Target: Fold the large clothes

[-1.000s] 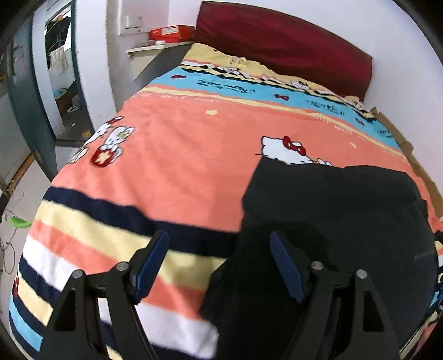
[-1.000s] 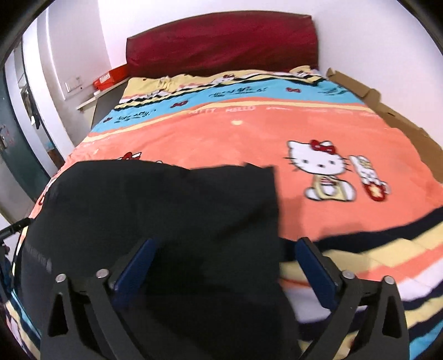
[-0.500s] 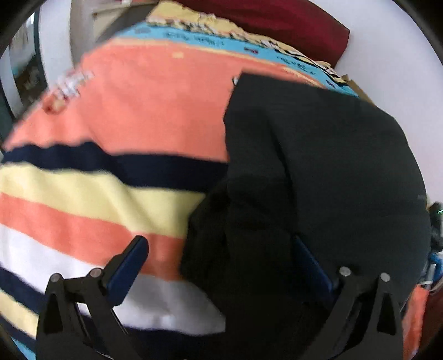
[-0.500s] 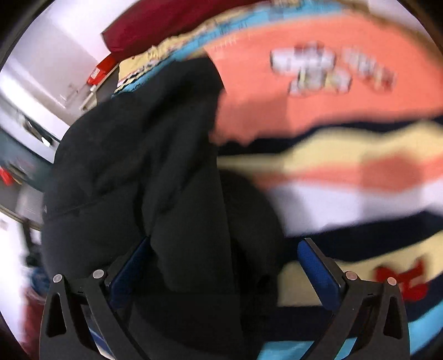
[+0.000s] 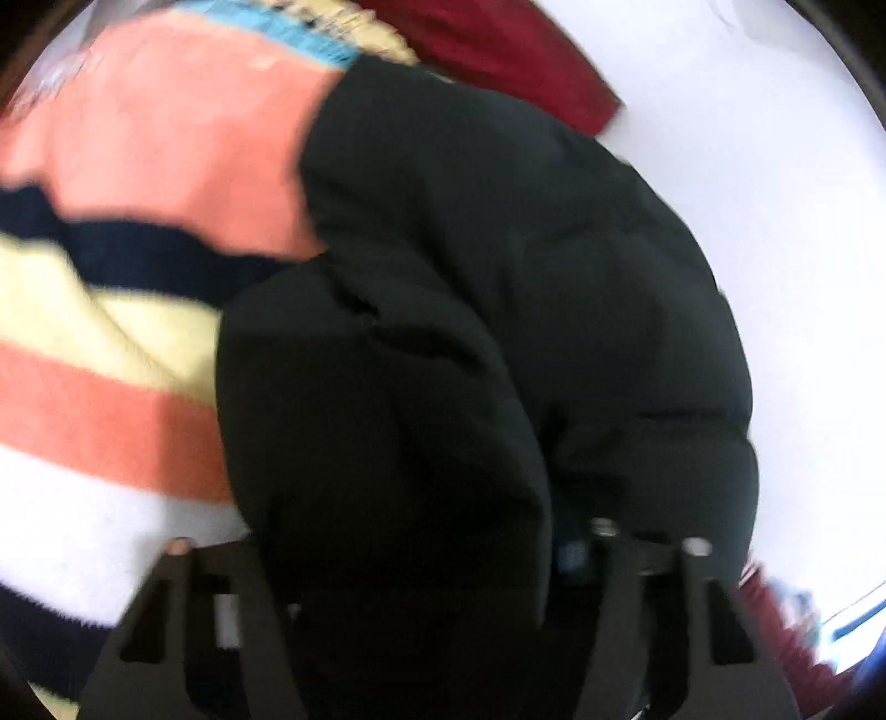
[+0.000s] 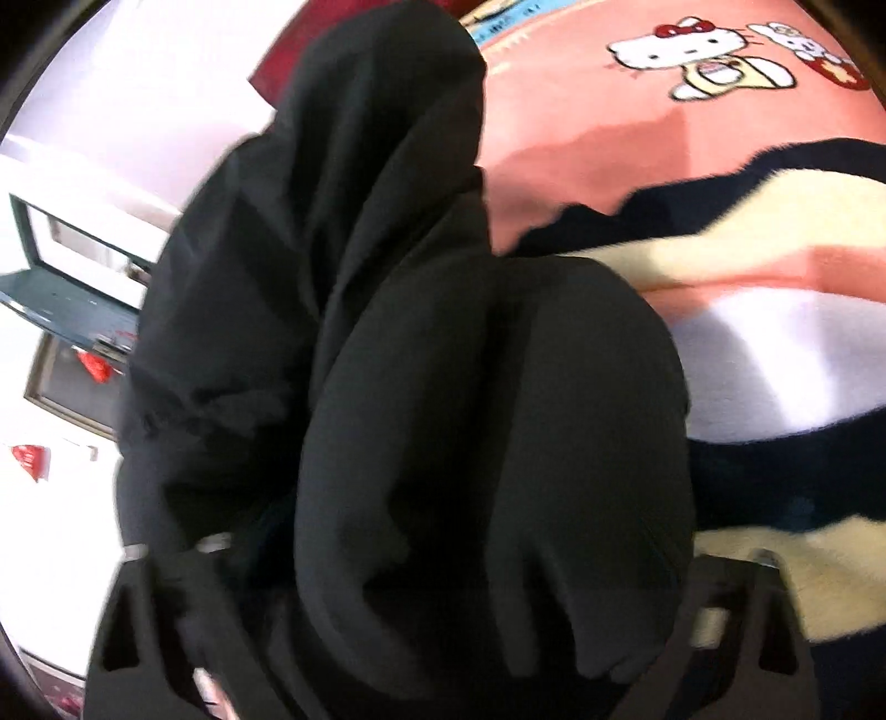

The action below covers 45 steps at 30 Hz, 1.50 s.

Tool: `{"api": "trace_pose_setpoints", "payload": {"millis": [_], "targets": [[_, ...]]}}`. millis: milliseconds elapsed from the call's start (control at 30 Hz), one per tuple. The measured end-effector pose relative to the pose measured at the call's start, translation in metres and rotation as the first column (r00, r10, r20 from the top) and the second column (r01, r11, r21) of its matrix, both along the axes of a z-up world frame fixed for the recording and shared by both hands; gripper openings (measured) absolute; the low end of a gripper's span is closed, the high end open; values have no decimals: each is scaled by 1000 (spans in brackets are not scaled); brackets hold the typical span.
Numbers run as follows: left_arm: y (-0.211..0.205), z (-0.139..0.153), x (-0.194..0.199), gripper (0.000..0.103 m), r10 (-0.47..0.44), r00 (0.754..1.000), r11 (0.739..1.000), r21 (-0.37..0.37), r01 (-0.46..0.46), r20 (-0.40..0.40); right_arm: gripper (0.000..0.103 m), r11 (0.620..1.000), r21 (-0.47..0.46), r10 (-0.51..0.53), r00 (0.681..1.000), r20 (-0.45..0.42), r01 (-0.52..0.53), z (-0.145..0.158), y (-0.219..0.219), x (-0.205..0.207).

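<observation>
Left gripper [image 5: 421, 559] low in frame, fingers buried under bulky black padded jacket [image 5: 498, 310]; jaws have just been closing with a thick fold of jacket between them, but pads hidden, can't tell if they clamp. Right gripper [image 6: 443, 576] same: jaws just closing, a rounded bunch of the jacket [image 6: 487, 432] fills the gap, fingers covered, grip unclear. Jacket lies heaped on striped fleece blanket [image 5: 111, 354] with orange, cream, white and navy bands, on the bed. Beyond, cartoon cat print [image 6: 692, 55] on the orange part, dark red headboard [image 5: 498, 50], white wall [image 5: 775, 194].
</observation>
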<state>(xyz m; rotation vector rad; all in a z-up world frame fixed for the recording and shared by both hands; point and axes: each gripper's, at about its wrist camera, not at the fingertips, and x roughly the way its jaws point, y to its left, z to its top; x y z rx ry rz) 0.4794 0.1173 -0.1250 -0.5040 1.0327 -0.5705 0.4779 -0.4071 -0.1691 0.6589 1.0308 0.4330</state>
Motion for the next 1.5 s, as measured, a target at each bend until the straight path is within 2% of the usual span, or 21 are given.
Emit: {"api": "trace_pose_setpoints", "payload": {"millis": [33, 133, 233, 433, 633, 733, 833, 900, 967, 1067, 1133, 1200, 1233, 1267, 1333, 1367, 1400, 1500], "targets": [[-3, 7, -2, 38, 5, 1000, 1000, 6, -5, 12, 56, 1000, 3, 3, 1000, 20, -3, 8, 3, -1], [-2, 22, -8, 25, 49, 998, 999, -3, -49, 35, 37, 997, -67, 30, 996, 83, -24, 36, 19, -4], [-3, 49, -16, 21, 62, 994, 997, -46, -58, 91, 27, 993, -112, 43, 984, 172, -24, 76, 35, -9], [4, 110, -33, 20, 66, 979, 997, -43, -58, 192, 22, 993, -120, 44, 949, 311, -7, 151, 48, -27], [23, 151, -67, 20, 68, 961, 997, -40, -60, 269, 22, 997, -78, 51, 925, 377, -23, 188, 49, -55], [20, 151, -72, 20, 56, 962, 998, -15, -54, 267, 22, 997, -79, 53, 923, 381, -25, 184, 52, -71], [15, 138, -72, 20, 49, 971, 999, 9, -52, 236, 22, 998, -62, 31, 937, 348, -11, 161, 47, -77], [1, 113, -76, 20, 48, 979, 998, 28, -55, 198, 22, 998, -55, 16, 950, 313, 1, 144, 45, -77], [-3, 86, -72, 20, 41, 987, 997, 64, -51, 152, 22, 999, -47, -4, 966, 257, 17, 111, 39, -78], [0, 53, -73, 22, 44, 991, 991, 118, -59, 126, 22, 997, -65, -33, 982, 187, 46, 68, 28, -82], [8, 41, -69, 33, 55, 993, 986, 152, -71, 104, 26, 994, -69, -67, 985, 157, 79, 49, 16, -87], [19, 32, -63, 43, 61, 995, 978, 195, -76, 83, 35, 991, -89, -85, 987, 139, 98, 40, 7, -88], [26, 30, -62, 46, 67, 995, 979, 188, -79, 73, 46, 988, -104, -99, 987, 130, 113, 37, 2, -89], [34, 29, -61, 47, 79, 995, 981, 173, -89, 63, 56, 985, -114, -114, 986, 123, 128, 36, -2, -91], [43, 28, -72, 48, 103, 993, 982, 153, -110, 56, 65, 978, -148, -128, 985, 117, 145, 37, -7, -94], [49, 31, -73, 49, 118, 991, 980, 157, -125, 56, 74, 973, -174, -133, 984, 118, 152, 38, -9, -95], [50, 33, -80, 53, 127, 990, 976, 171, -136, 60, 79, 957, -236, -143, 982, 127, 170, 44, -8, -98], [60, 44, -86, 55, 179, 979, 952, 236, -197, 94, 82, 943, -276, -154, 978, 140, 188, 59, -11, -106]]}}
